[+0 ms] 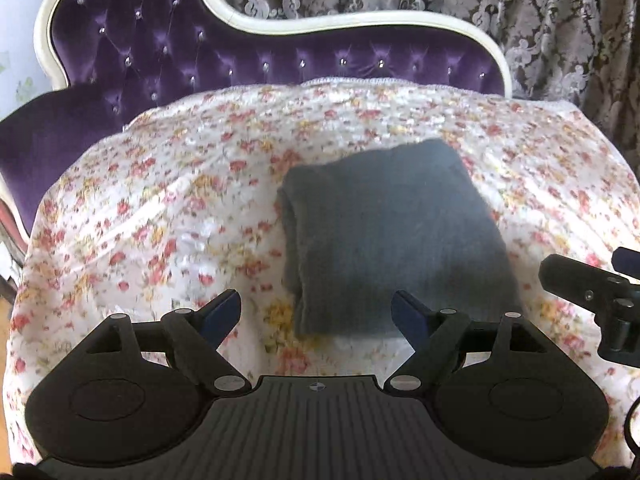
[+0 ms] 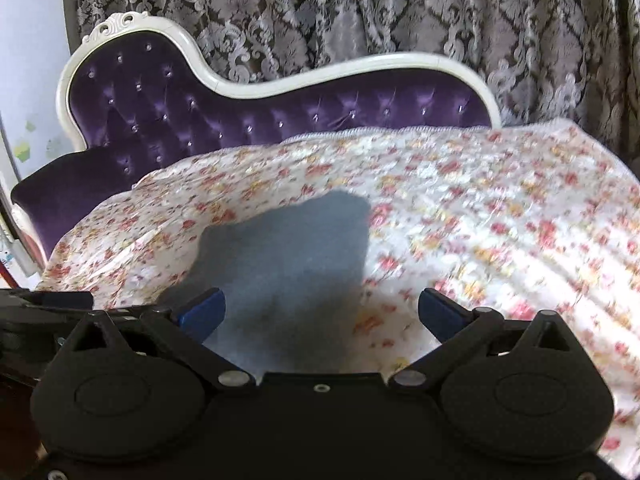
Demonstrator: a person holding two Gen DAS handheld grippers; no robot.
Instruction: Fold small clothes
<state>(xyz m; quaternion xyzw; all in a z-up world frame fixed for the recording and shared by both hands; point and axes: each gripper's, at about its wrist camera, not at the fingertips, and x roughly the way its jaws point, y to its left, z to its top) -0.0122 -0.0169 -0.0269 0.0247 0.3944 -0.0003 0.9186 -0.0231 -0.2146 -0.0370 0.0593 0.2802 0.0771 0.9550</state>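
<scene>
A dark grey garment (image 1: 396, 236) lies folded into a thick rectangle on the floral cover (image 1: 160, 208). My left gripper (image 1: 316, 316) hovers at its near edge with blue-padded jaws wide open and nothing between them. The garment's near left corner shows in the gap. In the right wrist view the same grey garment (image 2: 288, 256) lies ahead and to the left. My right gripper (image 2: 322, 314) is open above its near right side, holding nothing. The right gripper's finger (image 1: 580, 276) shows at the left view's right edge.
The floral cover (image 2: 500, 220) drapes a purple tufted sofa (image 1: 168, 52) with a white frame. A patterned grey curtain (image 2: 360, 8) hangs behind it. A pale wall (image 2: 28, 60) stands at the left. The left gripper's body (image 2: 36, 312) pokes in at the left edge.
</scene>
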